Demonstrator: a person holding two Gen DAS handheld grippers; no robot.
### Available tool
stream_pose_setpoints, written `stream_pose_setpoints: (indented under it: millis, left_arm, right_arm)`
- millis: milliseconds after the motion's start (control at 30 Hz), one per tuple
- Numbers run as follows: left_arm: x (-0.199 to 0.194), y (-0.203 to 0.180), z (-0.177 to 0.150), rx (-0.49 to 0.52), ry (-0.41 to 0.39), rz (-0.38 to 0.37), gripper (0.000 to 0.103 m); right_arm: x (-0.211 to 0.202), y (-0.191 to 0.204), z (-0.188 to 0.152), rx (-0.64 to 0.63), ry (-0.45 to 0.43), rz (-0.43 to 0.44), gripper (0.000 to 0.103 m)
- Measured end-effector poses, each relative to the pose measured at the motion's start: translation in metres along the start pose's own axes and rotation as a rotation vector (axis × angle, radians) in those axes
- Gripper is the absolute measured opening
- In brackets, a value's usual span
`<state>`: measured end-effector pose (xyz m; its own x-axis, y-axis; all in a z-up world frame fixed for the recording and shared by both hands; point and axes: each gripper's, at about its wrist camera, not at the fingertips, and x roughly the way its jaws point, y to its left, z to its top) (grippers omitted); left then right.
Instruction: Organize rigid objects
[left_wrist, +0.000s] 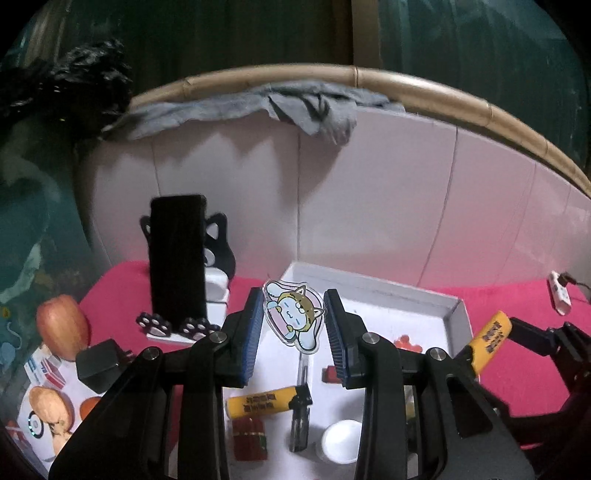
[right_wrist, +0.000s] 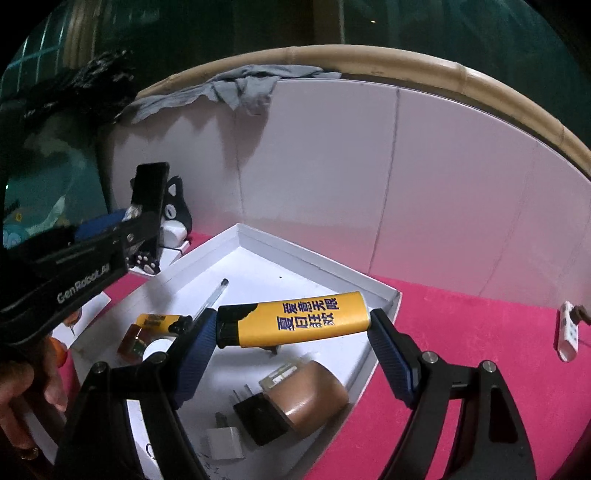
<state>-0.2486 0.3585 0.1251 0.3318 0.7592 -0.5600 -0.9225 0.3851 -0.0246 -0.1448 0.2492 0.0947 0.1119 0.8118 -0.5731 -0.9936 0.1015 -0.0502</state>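
**Both grippers loaded above the white box**

The right gripper holds a yellow lighter lengthwise, one pad on each end, so its jaws stand wide. The lighter hangs over the near right corner of the white box. The left gripper has a flat acrylic cat charm between its blue pads; the jaws are narrow, and the pads seem to press the charm's edges, though the contact on the right side is not fully clear.

Risks, as I judge them: the lighter is gripped only at its two ends, so a small tilt or a loose squeeze could let it swing or drop outside the rim onto the pink cloth. The charm is thin and smooth, so it may twist or slip out between the pads. The two grippers are near each other over the same box and could bump.

Count: two yellow lighters, one held and a second lighter lying in the box. In the box also lie one clear pen, one black plug adapter, one white plug adapter, one brown rounded case and one white cap. Outside stand one black phone on a cat-shaped stand and one apple.
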Motion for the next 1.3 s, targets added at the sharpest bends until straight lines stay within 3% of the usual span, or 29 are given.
stream_pose_setpoints:
  millis: [233, 400, 733, 767, 867, 967, 1067, 1300]
  left_arm:
    - [0.048, -0.003, -0.013, 0.004, 0.192, -0.01, 0.033]
    - [0.07, -0.006, -0.026, 0.01, 0.283, -0.036, 0.033]
    - [0.082, -0.015, -0.035, 0.025, 0.326, -0.036, 0.036]
    - [0.08, -0.016, -0.036, 0.028, 0.326, -0.029, 0.041]
    - [0.076, -0.014, -0.037, 0.018, 0.309, -0.014, 0.086]
    - [0.062, -0.01, -0.036, 0.005, 0.266, 0.009, 0.088]
    - [0.041, -0.004, -0.035, -0.001, 0.204, 0.05, 0.103]
    - [-0.013, 0.002, -0.042, -0.029, 0.091, 0.059, 0.103]
  right_arm:
    - [0.033, 0.011, -0.008, -0.043, 0.081, -0.013, 0.082]
    - [0.047, 0.011, -0.014, -0.051, 0.119, -0.014, 0.082]
    - [0.057, 0.007, -0.019, -0.039, 0.152, -0.013, 0.085]
    - [0.057, 0.007, -0.019, -0.037, 0.149, -0.015, 0.087]
    - [0.049, 0.006, -0.021, -0.036, 0.134, -0.019, 0.089]
    - [0.038, 0.007, -0.023, -0.034, 0.11, -0.019, 0.103]
    - [0.025, 0.008, -0.027, -0.034, 0.087, -0.021, 0.103]
    - [-0.014, 0.006, -0.034, 0.01, 0.026, -0.002, 0.103]
